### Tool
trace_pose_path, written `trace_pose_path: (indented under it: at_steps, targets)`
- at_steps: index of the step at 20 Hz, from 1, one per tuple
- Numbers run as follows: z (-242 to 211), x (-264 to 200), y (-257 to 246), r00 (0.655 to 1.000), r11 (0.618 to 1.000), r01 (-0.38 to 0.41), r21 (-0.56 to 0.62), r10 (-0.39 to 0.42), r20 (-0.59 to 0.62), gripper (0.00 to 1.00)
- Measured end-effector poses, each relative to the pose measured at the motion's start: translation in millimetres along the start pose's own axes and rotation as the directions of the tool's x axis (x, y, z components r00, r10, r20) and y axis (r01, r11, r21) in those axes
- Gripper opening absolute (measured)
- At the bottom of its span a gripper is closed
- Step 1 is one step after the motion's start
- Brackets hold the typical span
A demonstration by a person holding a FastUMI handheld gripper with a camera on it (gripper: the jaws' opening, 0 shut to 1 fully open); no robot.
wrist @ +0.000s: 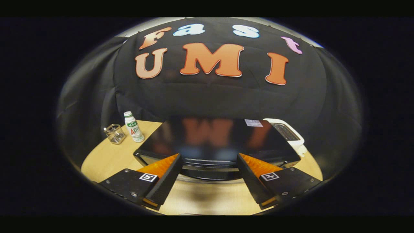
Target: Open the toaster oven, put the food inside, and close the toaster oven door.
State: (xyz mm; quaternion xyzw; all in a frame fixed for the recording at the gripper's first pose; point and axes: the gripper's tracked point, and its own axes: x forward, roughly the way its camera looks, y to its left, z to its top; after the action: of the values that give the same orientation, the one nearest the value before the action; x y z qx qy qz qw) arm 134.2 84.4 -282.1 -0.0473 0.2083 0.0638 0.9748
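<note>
Tool (pixel 208 161) held wide apart, nothing between the fingers, poised just above and in front of the toaster oven (pixel 216 142). Oven sits at 12 o'clock from the tool, on the wooden worktop (pixel 106 161); glossy black top faces the camera, door front and what looks like a handle bar run just past the fingertips. Door appears not yet opened. Food not identified from here.

Beyond, at 10 o'clock: small drink bottle (pixel 133 127), upright, with a glass jar (pixel 114 133) just beside it. At 2 o'clock, a white appliance (pixel 286 131) close against the oven's far right corner.

Risks, as judged:
- Handle sits low under the top's front lip; a descent slightly too far back would land the fingers on the slick lid rather than the bar.
- Off-centre grip could slip as the door swings.
- Hard pull may drag the whole oven forward, nudging the white appliance.
</note>
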Motion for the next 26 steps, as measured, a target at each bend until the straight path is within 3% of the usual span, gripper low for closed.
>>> trace_pose_path:
  at_steps: [2,10,26]
  targets:
    - [-5,0,-3,1.0,0.999,0.009,-0.047,-0.008,0.002,0.99]
    - [-21,-27,-1,1.0,0.999,-0.018,-0.036,0.018,-0.006,0.99]
    - [-123,-90,2,0.995,0.999,-0.029,-0.02,0.027,-0.092,1.0]
